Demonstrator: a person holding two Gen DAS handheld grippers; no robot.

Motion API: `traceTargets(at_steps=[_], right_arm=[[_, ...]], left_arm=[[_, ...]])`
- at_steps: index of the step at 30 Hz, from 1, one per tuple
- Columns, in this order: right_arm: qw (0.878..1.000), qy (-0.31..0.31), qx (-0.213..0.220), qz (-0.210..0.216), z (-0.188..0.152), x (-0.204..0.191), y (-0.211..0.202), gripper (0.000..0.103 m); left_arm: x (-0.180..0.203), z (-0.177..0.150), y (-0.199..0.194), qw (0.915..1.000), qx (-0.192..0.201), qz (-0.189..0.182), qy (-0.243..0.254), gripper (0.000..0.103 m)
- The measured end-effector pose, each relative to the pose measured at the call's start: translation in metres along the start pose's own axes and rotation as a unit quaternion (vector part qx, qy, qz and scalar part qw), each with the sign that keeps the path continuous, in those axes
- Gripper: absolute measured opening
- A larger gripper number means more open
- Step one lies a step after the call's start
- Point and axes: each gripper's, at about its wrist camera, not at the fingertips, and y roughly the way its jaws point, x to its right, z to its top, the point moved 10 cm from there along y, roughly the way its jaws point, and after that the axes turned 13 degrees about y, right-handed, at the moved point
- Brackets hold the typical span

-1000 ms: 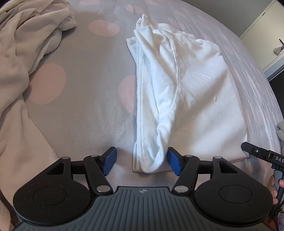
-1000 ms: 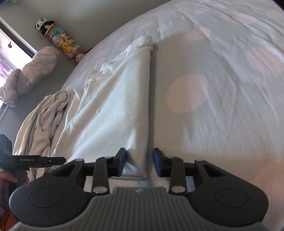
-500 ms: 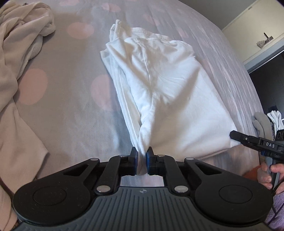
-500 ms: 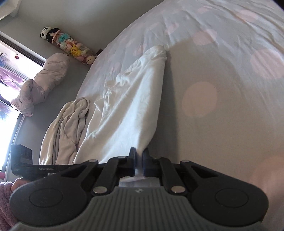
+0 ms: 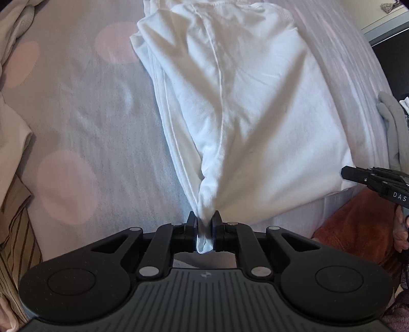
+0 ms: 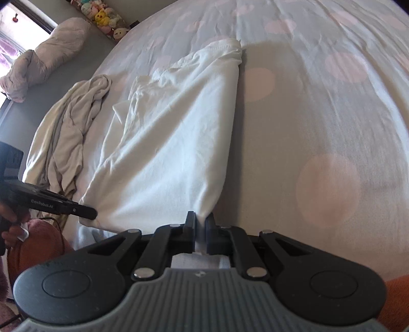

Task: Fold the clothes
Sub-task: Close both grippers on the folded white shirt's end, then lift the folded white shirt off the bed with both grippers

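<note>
Two near corners of a white shirt (image 5: 255, 102), already folded lengthwise on the spotted bed (image 6: 332, 115), are pinched by the left gripper (image 5: 204, 229) and the right gripper (image 6: 200, 229). A crosswise fold is judged outstanding, and a beige garment (image 6: 69, 132) lies crumpled nearby.

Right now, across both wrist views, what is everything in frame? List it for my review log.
white garment: 1, white, lying partly folded on the bed, both near corners pinched and lifted
bedsheet: 1, pale grey with pink dots, under everything
beige clothes: 1 heap, cream, on the bed beside the white garment
striped fabric: 1, cream with brown stripes, at the bed's near left edge
bundled duvet: 1, pale pink-grey, on the floor by the window
plush toys: several, mixed colours, along the far wall
left gripper: 1, black, shut on the garment's near left corner
right gripper: 1, black, shut on the near right corner
</note>
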Motion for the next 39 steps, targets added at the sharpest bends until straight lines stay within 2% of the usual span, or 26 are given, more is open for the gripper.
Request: traceTargets(at_steps=[1, 3, 4, 5, 6, 7, 9, 11, 15, 17, 18, 23, 34, 39], right_arm=[[1.000, -0.010, 0.000, -0.007, 0.000, -0.001, 0.001, 0.010], [1.000, -0.024, 0.004, -0.019, -0.001, 0.000, 0.000, 0.018], [0.999, -0.028, 0.009, -0.020, -0.001, 0.001, -0.003, 0.020], [0.999, -0.029, 0.015, -0.016, 0.000, 0.001, -0.008, 0.027], [0.999, -0.028, 0.022, -0.010, 0.002, 0.000, -0.015, 0.033], [0.999, -0.029, 0.030, -0.005, 0.004, 0.000, -0.022, 0.034], [0.998, -0.041, 0.050, -0.003, 0.009, -0.002, -0.032, 0.039], [0.996, -0.052, 0.070, -0.004, 0.020, -0.005, -0.034, 0.045], [0.994, -0.048, 0.098, -0.002, 0.048, -0.008, -0.026, 0.049], [0.992, -0.046, 0.114, -0.008, 0.064, -0.007, -0.019, 0.058], [0.992, -0.044, 0.121, -0.014, 0.072, -0.006, -0.015, 0.059], [0.991, -0.006, 0.136, -0.008, 0.111, 0.007, 0.012, 0.059], [0.987, 0.059, 0.130, 0.078, 0.163, 0.017, 0.070, 0.059], [0.981, 0.088, 0.122, 0.125, 0.184, 0.018, 0.091, 0.058]], left_arm=[[-0.001, 0.003, -0.002, 1.0000, 0.005, 0.001, 0.001, 0.012], [-0.003, 0.010, -0.013, 0.9996, 0.027, -0.002, 0.006, 0.014], [-0.004, 0.013, -0.018, 0.9992, 0.038, -0.003, 0.008, 0.018], [-0.005, 0.017, -0.023, 0.9987, 0.050, -0.004, 0.010, 0.022], [-0.006, 0.021, -0.028, 0.9981, 0.061, -0.006, 0.012, 0.031], [-0.007, 0.024, -0.034, 0.9973, 0.072, -0.007, 0.014, 0.046], [-0.009, 0.031, -0.045, 0.9953, 0.094, -0.009, 0.019, 0.058], [-0.026, 0.048, -0.056, 0.9898, 0.142, -0.006, -0.007, 0.058], [-0.053, 0.076, -0.052, 0.9743, 0.213, -0.009, -0.072, 0.060], [-0.067, 0.084, -0.045, 0.9701, 0.226, -0.008, -0.088, 0.060], [-0.073, 0.088, -0.041, 0.9684, 0.231, -0.002, -0.095, 0.060], [-0.092, 0.100, -0.013, 0.9637, 0.241, 0.016, -0.113, 0.060], [-0.109, 0.125, -0.003, 0.9453, 0.310, -0.014, -0.100, 0.059], [-0.115, 0.131, -0.002, 0.9368, 0.332, -0.034, -0.106, 0.051]])
